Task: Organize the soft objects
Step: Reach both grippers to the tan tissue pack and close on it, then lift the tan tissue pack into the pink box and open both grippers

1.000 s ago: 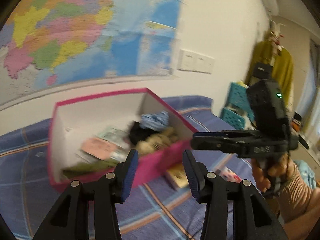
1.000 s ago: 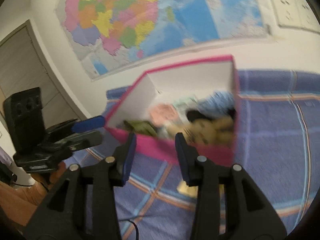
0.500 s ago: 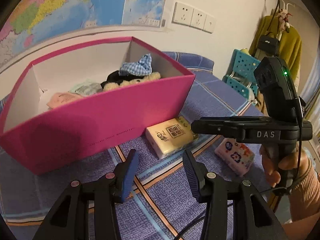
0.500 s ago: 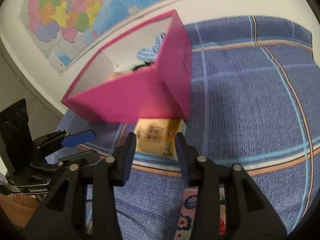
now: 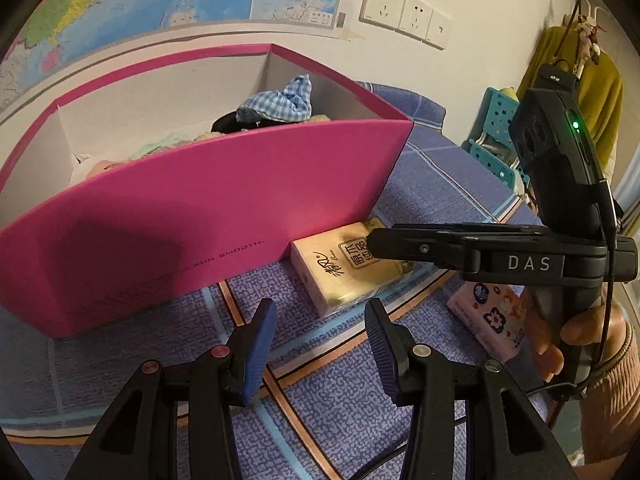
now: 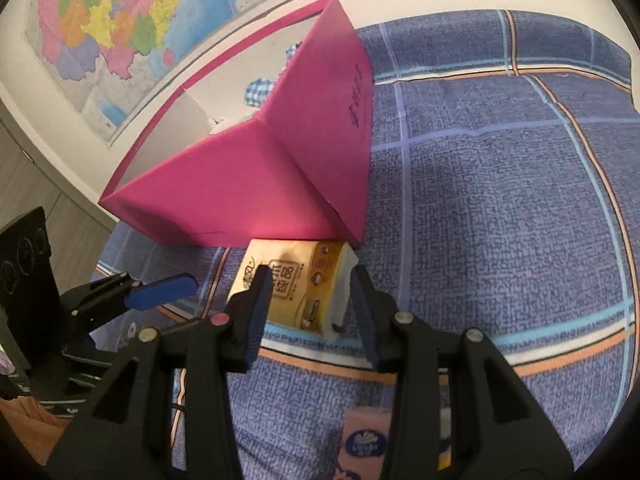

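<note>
- Bedding first: we work over a blue plaid bedsheet [image 5: 328, 396] with orange and pale blue stripes, spread beneath a wall map [image 6: 116, 24].
- Next in size, the pink cardboard box [image 5: 200, 216] stands open on the sheet, its white inside holding a blue gingham cloth [image 5: 280, 98], a black soft item and some pale pieces we cannot name.
- Our right gripper [image 6: 310, 300], seen from the left wrist as a black handle marked DAS in our hand, has its jaws spread; the yellow tissue pack [image 6: 296, 288] lies between the tips, though we cannot tell whether the pads touch it.
- Our left gripper [image 5: 320, 344] hangs over the sheet with its jaws spread and nothing between them.
- That yellow tissue pack lies flat on the sheet, just beside the box's near corner and seemingly against its wall.
- A pink floral tissue pack [image 5: 492, 316] lies on the sheet nearer to us, apart from the yellow one and partly hidden behind the right gripper.
</note>
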{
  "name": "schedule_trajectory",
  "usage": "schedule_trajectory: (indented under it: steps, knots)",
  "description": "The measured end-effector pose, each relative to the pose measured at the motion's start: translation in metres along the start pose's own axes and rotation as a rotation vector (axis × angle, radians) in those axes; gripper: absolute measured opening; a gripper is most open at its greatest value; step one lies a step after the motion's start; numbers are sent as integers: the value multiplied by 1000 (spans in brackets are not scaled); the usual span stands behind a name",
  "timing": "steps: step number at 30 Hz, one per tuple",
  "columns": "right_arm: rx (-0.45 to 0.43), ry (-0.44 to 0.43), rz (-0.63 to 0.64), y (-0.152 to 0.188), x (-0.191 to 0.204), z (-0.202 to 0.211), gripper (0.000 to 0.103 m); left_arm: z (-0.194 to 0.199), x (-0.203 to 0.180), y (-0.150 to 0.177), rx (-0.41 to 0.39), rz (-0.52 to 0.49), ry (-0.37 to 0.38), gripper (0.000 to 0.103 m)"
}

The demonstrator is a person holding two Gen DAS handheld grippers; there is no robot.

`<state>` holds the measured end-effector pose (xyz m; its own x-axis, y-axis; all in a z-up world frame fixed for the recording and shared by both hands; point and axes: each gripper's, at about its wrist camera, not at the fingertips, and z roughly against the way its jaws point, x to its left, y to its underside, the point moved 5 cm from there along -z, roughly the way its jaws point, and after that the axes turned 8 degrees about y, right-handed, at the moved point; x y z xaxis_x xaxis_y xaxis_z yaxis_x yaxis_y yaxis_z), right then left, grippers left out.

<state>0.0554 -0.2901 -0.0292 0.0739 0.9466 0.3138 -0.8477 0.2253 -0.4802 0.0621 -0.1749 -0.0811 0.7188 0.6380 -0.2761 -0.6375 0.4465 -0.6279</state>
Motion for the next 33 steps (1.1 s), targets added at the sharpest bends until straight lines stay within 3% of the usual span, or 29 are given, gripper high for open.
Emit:
schedule_trajectory:
  steps: [6, 11, 20, 33]
  knots:
    - [28, 1, 30, -2, 5, -12, 42, -12, 4, 1, 27, 32, 25, 36]
    - [37, -3, 60, 2, 13, -15, 36, -19, 15, 1, 42, 96, 78, 29]
    - [38, -27, 70, 14, 19, -13, 36, -13, 21, 5, 40, 133, 121, 29]
    - [-30, -83, 109, 24, 40, 23, 36, 38, 7, 9, -30, 68, 81, 29]
